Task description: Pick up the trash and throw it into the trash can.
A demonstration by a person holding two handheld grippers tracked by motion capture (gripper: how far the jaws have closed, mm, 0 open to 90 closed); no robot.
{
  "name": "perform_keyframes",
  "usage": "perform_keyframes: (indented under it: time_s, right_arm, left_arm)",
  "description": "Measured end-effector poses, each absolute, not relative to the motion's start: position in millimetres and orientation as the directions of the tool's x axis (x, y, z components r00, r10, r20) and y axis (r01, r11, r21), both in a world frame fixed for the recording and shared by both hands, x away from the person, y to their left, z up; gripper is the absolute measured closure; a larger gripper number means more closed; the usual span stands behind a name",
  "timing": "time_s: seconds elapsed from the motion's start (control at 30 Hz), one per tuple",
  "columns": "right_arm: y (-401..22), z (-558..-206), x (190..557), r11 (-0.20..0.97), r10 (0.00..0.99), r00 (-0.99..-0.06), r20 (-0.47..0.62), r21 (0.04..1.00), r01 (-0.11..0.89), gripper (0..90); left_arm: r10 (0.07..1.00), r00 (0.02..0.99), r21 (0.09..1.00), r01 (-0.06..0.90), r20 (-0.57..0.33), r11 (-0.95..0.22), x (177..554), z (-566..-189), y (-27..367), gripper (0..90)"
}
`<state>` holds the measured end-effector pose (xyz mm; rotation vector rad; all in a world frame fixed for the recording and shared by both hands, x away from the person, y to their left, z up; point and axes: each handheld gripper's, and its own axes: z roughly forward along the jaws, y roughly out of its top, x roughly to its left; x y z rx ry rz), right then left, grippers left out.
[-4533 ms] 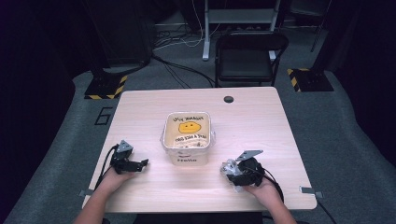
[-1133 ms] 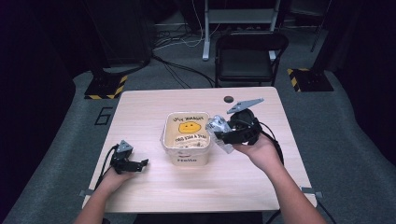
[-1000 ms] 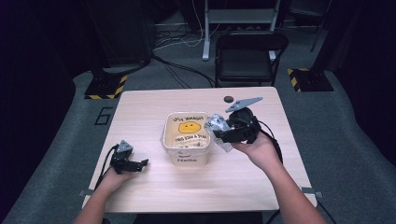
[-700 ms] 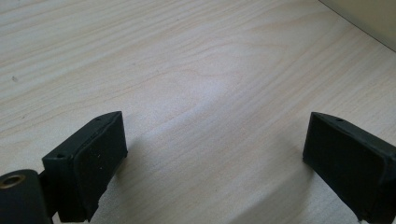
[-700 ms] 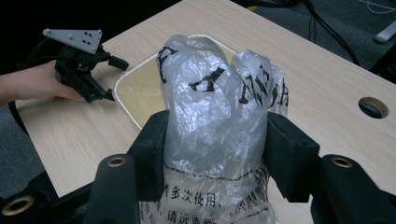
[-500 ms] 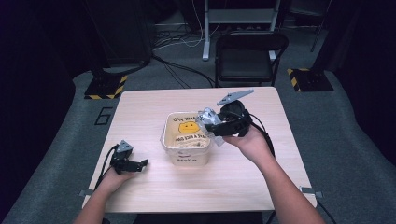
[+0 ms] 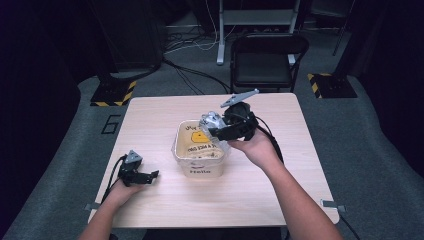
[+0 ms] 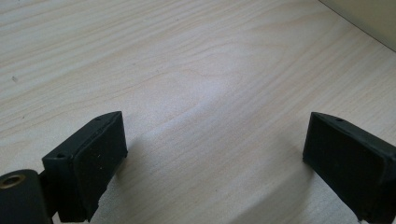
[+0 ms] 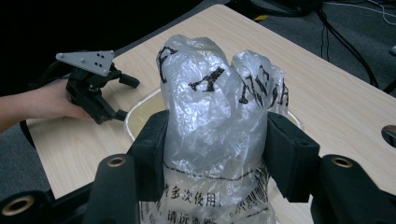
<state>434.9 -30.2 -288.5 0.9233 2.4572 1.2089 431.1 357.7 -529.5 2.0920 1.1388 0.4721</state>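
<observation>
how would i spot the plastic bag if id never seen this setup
Find the wooden table, then the cream tub at its middle. The plastic bag rises from that tub, pinched in the right gripper: crinkly, see-through, with black print, unlike the stiff tub.

The pale wooden tabletop (image 7: 165, 112) is evenly lit from above while the surrounding floor falls into deep gloom; the high view is soft and grainy. Between the black left fingers (image 8: 88, 158) a blurred shadow spreads; the crinkled clear plastic bag (image 9: 215, 107) between the right fingers glints, sharp.
</observation>
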Motion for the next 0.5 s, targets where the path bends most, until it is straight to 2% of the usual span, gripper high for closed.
perform_keyframes:
  time_s: [0.5]
  right_arm:
    - [4, -295, 449, 0.457, 0.633, -0.772, 0.057, 0.777, 0.433, 44.5]
  left_arm:
    - [0.837, 0.548, 0.724, 0.583, -0.013, -0.37, 431, -529, 358, 6.0]
